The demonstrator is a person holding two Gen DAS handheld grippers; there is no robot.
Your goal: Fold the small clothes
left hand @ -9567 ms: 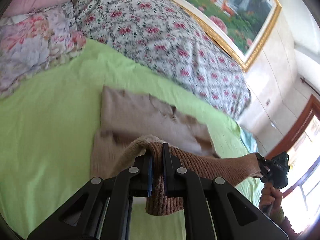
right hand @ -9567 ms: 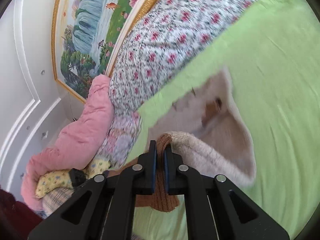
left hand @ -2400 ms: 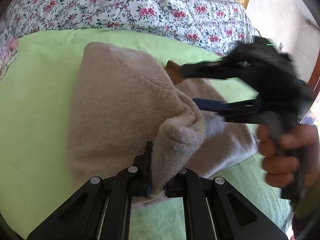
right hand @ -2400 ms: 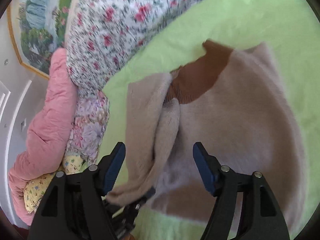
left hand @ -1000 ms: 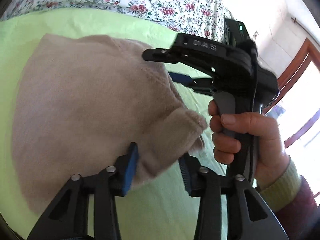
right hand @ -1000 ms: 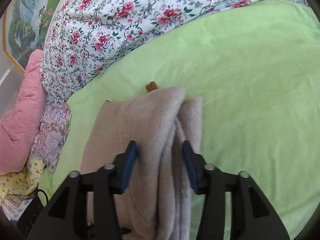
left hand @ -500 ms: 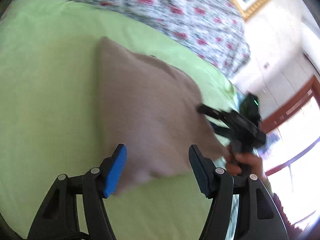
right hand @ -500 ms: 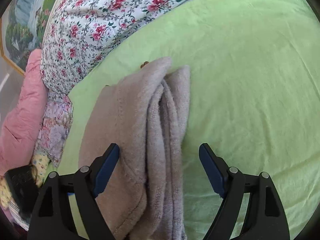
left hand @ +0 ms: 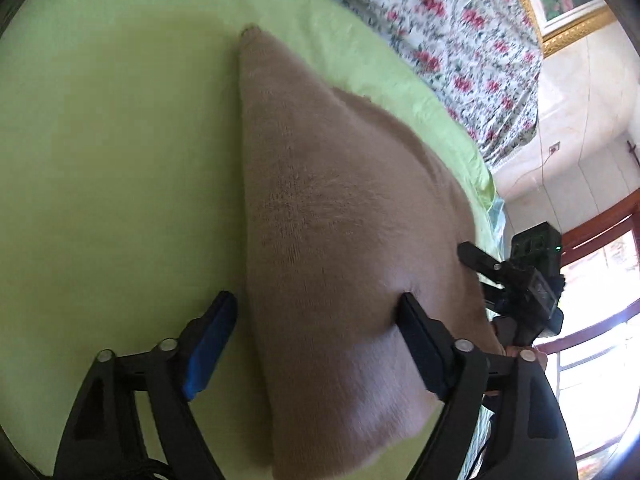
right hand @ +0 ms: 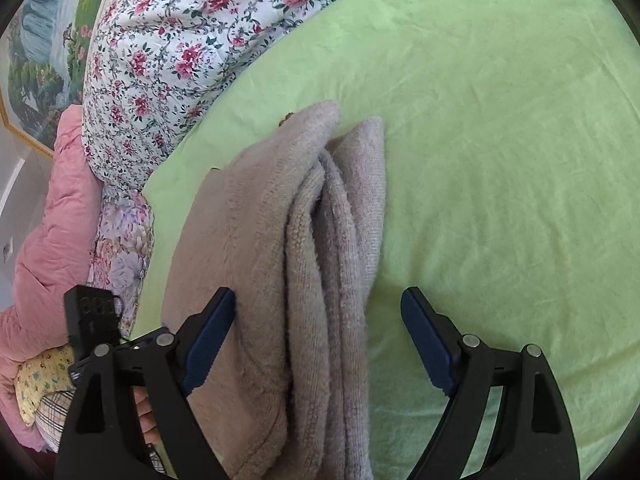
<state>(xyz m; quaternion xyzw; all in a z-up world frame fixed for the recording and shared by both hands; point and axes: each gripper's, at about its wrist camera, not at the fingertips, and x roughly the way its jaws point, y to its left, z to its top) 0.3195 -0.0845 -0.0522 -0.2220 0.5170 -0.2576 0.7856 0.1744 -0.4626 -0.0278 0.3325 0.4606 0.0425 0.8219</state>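
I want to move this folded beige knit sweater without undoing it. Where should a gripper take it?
Probably the stacked layered edge of the folded beige knit sweater, coming in from the right gripper's side: all the folds end there together, so one pinch could trap every layer.

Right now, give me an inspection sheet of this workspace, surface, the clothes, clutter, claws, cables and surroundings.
Surface: green bedsheet, a few light wrinkles.
Job's things: one beige sweater folded into a stack, layered edges showing at its right side; a small brown bit pokes out at the far corner.
Clutter: nothing seen on the sheet beside the sweater.
Claws: left claw open, straddling the sweater's near left edge; right claw open over the layered edge; neither grips cloth.
Cables: a thin wire runs to a wall socket.
Surroundings: floral quilt, pink duvet, framed landscape painting, wood-framed window.
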